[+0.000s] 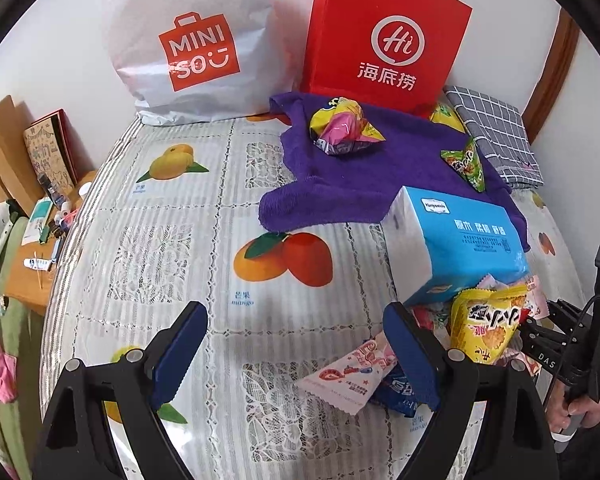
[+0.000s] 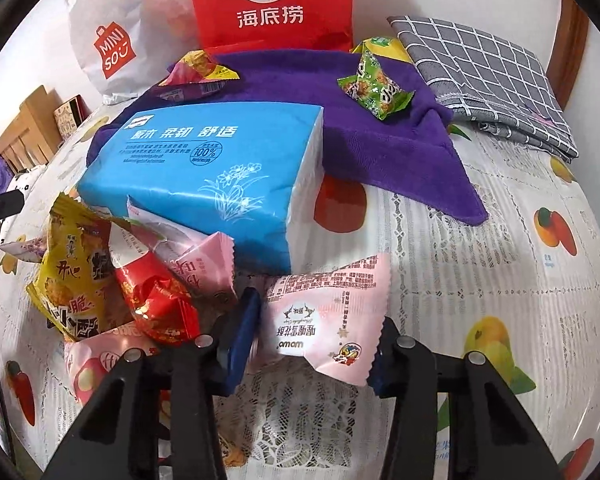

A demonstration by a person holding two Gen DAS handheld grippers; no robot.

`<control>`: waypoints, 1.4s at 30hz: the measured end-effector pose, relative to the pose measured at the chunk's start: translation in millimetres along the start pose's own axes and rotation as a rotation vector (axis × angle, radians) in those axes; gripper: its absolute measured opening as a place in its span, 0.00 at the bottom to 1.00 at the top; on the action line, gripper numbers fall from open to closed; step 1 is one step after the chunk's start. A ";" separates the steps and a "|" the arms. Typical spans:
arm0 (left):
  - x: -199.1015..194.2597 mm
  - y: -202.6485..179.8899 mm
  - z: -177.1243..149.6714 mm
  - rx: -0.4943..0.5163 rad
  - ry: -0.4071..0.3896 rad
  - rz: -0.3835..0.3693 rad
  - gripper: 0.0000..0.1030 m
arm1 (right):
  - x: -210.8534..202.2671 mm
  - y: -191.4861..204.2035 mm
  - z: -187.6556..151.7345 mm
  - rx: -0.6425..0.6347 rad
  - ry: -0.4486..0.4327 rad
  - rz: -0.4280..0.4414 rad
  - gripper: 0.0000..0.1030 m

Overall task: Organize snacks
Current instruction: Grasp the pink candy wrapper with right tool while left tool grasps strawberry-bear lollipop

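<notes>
My right gripper (image 2: pixel 316 344) is shut on a pale pink snack packet (image 2: pixel 328 320), one blue pad at each side edge of it. Left of it lies a heap of snacks: a yellow packet (image 2: pixel 76 280), a red one (image 2: pixel 156 304) and another pink one (image 2: pixel 204 264), leaning on a blue tissue pack (image 2: pixel 204 172). Behind, a purple towel (image 2: pixel 380 120) carries a green packet (image 2: pixel 374 84) and a yellow-pink packet (image 2: pixel 198 70). My left gripper (image 1: pixel 296 320) hangs open over the fruit-print tablecloth (image 1: pixel 172 240) with nothing between its fingers; the snack heap (image 1: pixel 484 328) lies just right of it.
A white MINISO bag (image 1: pixel 192 40) and a red paper bag (image 1: pixel 384 32) stand against the back wall. A folded grey checked cloth (image 1: pixel 500 136) lies at the back right. A low wooden shelf with small items (image 1: pixel 44 224) is beyond the table's left edge. A hand (image 1: pixel 572 412) shows at the right.
</notes>
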State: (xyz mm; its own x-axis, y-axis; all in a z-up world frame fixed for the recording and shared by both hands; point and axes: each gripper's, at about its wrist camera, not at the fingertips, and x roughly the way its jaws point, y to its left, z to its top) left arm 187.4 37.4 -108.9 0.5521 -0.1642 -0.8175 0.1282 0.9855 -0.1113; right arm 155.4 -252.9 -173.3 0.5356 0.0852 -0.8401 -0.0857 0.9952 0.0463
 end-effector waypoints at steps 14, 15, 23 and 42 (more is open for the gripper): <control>-8.1 -6.2 -8.0 0.001 -0.002 -0.009 0.86 | -16.8 -1.0 -9.6 0.000 -0.019 -0.017 0.36; -9.0 -7.2 -8.4 0.003 -0.002 -0.010 0.86 | -18.9 -1.1 -10.0 0.001 -0.022 -0.017 0.36; -15.1 -13.6 -9.2 0.012 -0.011 -0.016 0.86 | -28.9 -4.3 -13.7 0.000 -0.040 -0.009 0.27; 43.8 -39.5 -14.1 0.050 0.113 -0.119 0.65 | -51.2 -54.4 -32.2 0.097 -0.047 -0.025 0.22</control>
State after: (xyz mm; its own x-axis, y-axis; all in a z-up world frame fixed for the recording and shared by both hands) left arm 194.9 -8.1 -148.2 0.4353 -0.2705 -0.8587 0.2297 0.9556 -0.1846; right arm 105.6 -312.9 -150.3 0.5759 0.0602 -0.8153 0.0083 0.9968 0.0795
